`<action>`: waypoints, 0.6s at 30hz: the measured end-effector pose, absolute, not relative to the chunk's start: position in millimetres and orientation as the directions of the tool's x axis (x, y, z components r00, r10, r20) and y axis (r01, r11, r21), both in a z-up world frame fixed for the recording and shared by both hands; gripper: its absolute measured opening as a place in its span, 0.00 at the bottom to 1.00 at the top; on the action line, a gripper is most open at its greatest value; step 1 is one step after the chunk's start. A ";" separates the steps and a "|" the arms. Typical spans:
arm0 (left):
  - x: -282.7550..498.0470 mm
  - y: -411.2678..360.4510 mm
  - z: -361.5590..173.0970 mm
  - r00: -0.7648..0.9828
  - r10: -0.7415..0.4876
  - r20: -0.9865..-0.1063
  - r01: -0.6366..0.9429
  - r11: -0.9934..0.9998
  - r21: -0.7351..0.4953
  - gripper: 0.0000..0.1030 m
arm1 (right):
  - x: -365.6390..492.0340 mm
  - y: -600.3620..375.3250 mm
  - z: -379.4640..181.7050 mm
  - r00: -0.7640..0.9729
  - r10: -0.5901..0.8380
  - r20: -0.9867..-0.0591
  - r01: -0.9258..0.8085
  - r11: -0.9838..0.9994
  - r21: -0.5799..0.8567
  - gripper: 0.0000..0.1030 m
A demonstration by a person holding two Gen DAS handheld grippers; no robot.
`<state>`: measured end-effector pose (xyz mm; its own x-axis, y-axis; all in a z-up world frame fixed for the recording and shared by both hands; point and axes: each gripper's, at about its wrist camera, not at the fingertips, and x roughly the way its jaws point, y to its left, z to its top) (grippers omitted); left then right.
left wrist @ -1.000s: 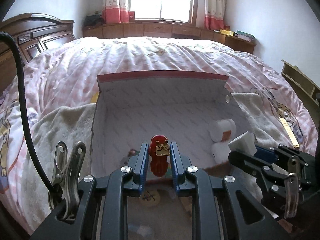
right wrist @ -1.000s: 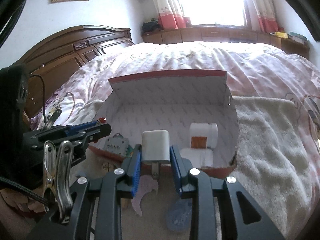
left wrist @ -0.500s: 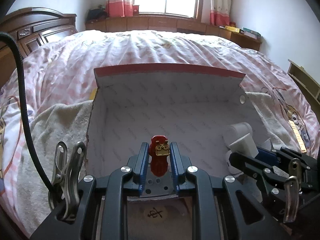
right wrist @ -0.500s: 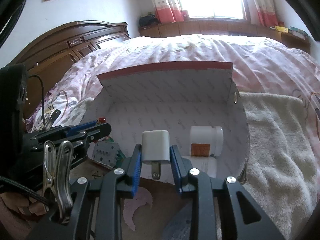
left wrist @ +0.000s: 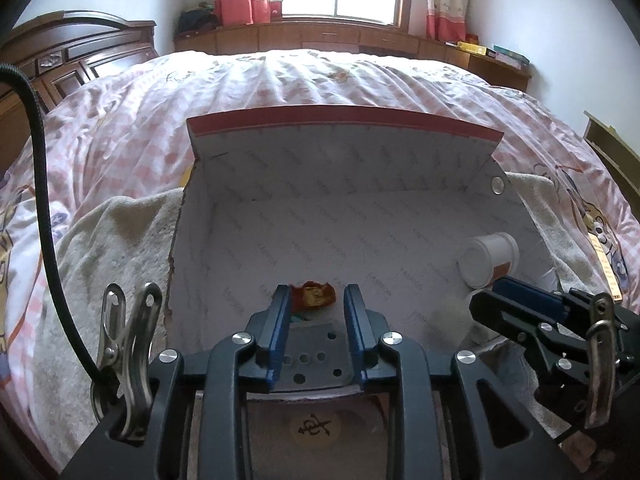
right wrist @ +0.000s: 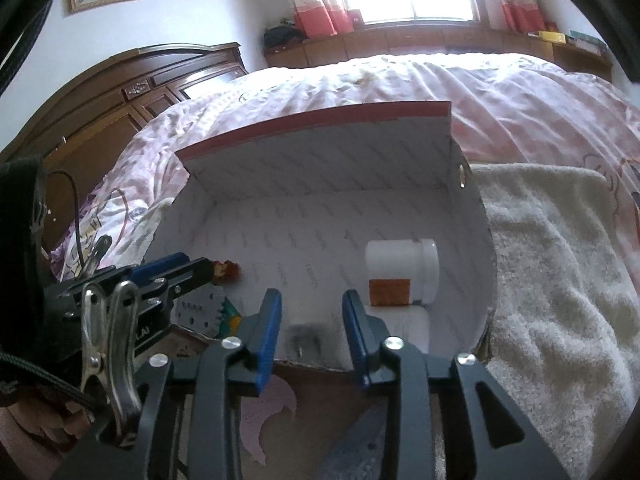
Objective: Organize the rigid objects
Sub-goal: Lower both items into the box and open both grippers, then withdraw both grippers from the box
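**Fingers parted over the box: both items let go**

Fingers of my left gripper (left wrist: 314, 320) stood spread with nothing clamped between them; the red-and-gold figurine (left wrist: 314, 295) lay on the box floor just past the fingertips, resting at the far edge of a grey perforated card (left wrist: 310, 354) that sat between the fingers. My right gripper (right wrist: 312, 322) was likewise spread and held nothing. Between and just below its fingers I saw a white block with a small metal stub (right wrist: 306, 340), which I took to be the charger plug, lying on the floor near the front wall of the cardboard box (left wrist: 344, 118). Ahead of the right finger lay a white bottle with an orange label (right wrist: 402, 270) on its side, with a second white container (right wrist: 408, 326) nearer, beside that finger.

To finish the step well, I judged each gripper should withdraw straight back and upward along its own fingers, staying spread, so no pad brushed the figurine or the plug. The front wall of the box lay directly under both grippers; I judged it the likeliest thing to snag.
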<state>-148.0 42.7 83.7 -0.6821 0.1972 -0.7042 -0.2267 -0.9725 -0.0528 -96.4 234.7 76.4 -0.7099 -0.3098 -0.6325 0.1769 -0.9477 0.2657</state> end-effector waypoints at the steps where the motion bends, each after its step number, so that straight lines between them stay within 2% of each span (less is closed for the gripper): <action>1: -147.7 41.9 83.8 -0.682 0.197 -0.704 -0.224 -0.973 -0.054 0.26 | -96.1 235.5 76.9 -0.713 -0.308 -0.630 0.176 -0.948 0.265 0.37; 18: -124.0 33.4 97.0 -0.700 0.209 -0.683 -0.214 -0.974 -0.079 0.26 | -77.8 232.4 83.7 -0.726 -0.313 -0.613 0.186 -0.947 0.263 0.37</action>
<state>-124.0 33.4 97.0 -0.6997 0.2093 -0.6832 -0.2140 -0.9736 -0.0791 -77.8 232.4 83.7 -0.7258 -0.3130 -0.6126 0.1860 -0.9466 0.2633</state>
